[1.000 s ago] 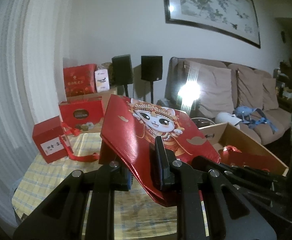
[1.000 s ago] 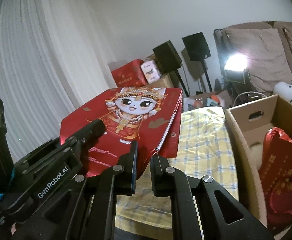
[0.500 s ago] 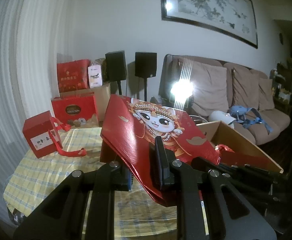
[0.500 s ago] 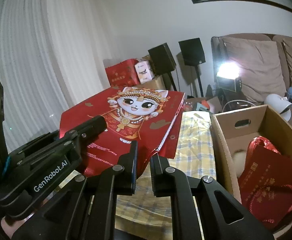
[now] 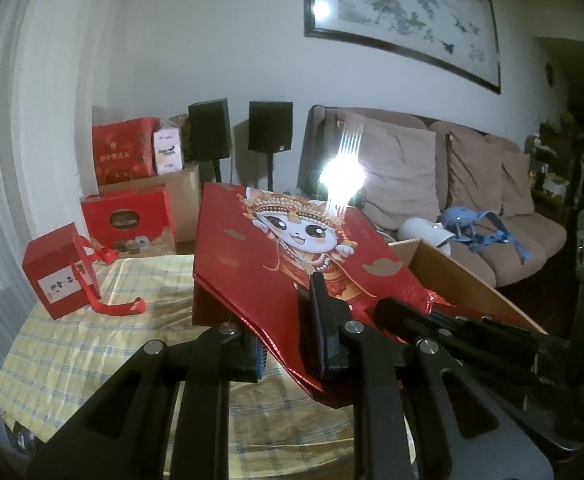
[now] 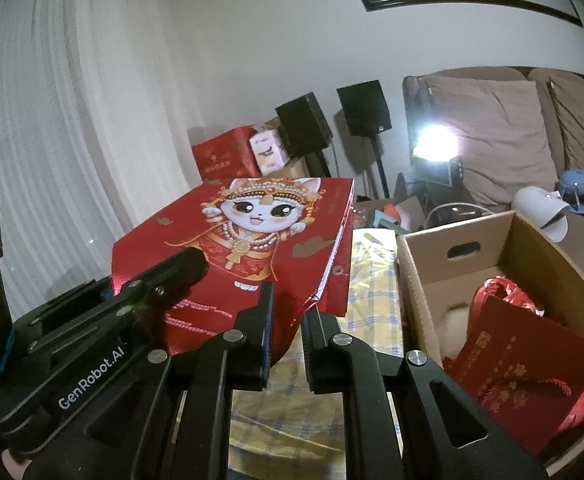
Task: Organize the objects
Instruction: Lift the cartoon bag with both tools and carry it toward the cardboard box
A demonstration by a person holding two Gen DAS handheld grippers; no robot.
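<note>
left gripper point(image 5: 288, 332) jaws nearly closed, clamped on the near edge of the red bag point(image 5: 292, 256). right gripper point(image 6: 286, 336) jaws also nearly closed, pinching the bag's near right corner. bag is flat, cat print up, held off the counter point(image 5: 72, 344) between both grippers, tilted with the far edge higher. in the right view the left gripper shows at lower left, its fingers lying over the bag's left side.

counter has a yellow checked cloth. cardboard box point(image 6: 424, 280) sits on it just right of the bag, open top, handle slot in the far wall. inside: another red bag point(image 6: 520, 360) with red cord handles, something pale beside it, can't tell what.

left far end of the counter: small red box point(image 5: 58, 276) with a white label, upright, red ribbon point(image 5: 112, 304) trailing from it onto the cloth.

beyond the counter: red gift box point(image 5: 126, 222), more red packaging and a white carton stacked on a brown box, two black speakers point(image 5: 270, 126) on stands, bright lamp point(image 5: 342, 178), beige sofa point(image 5: 472, 184) with cushions, framed painting point(image 5: 404, 12) on the wall. white curtain on the left.
</note>
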